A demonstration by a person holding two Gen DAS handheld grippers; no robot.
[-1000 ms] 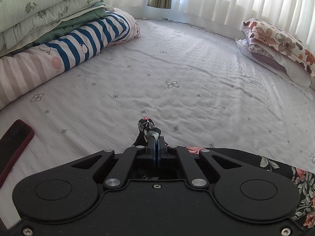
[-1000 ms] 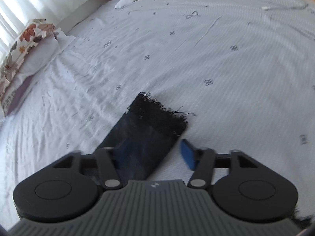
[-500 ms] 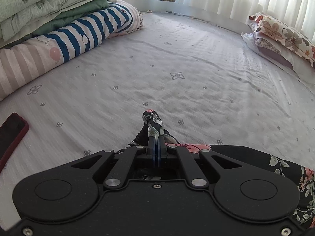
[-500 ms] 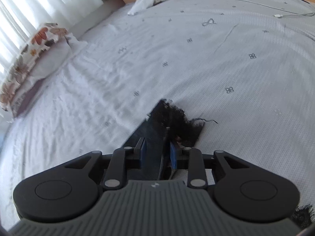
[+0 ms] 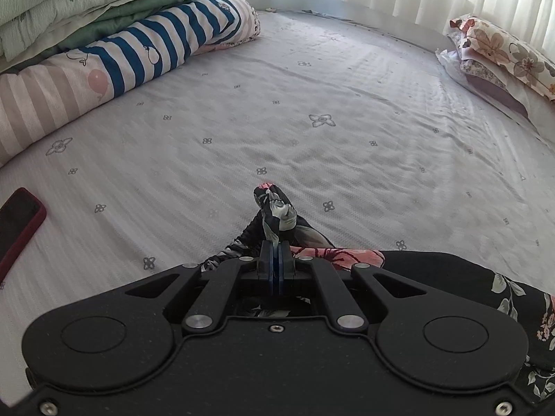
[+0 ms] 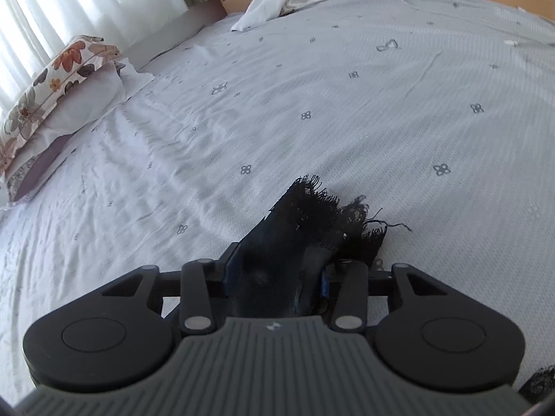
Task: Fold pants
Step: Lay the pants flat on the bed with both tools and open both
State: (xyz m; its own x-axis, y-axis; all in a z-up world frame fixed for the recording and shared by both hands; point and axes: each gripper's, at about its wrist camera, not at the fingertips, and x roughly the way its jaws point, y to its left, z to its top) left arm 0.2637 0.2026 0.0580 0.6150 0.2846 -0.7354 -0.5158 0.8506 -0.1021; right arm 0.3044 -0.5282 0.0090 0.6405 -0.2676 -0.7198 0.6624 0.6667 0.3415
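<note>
The pants are black with a floral print. In the left wrist view my left gripper [image 5: 274,260] is shut on a bunched corner of the pants [image 5: 275,209], which sticks up past the fingertips; the rest of the cloth trails off low right. In the right wrist view my right gripper [image 6: 277,274] is shut on a black frayed hem of the pants [image 6: 312,208], lifted a little above the grey bed sheet [image 6: 347,121]. The fringe hangs past the fingers.
A red phone [image 5: 17,225] lies at the left on the sheet. Folded quilts [image 5: 104,34] are stacked far left. A floral pillow [image 5: 503,52] lies far right, also in the right wrist view [image 6: 52,86]. White cloth [image 6: 274,3] and cables lie near the headboard.
My right gripper has shut on the frayed hem and lifted it off the sheet. My left gripper has stayed shut and raised its pants corner, moving forward.
</note>
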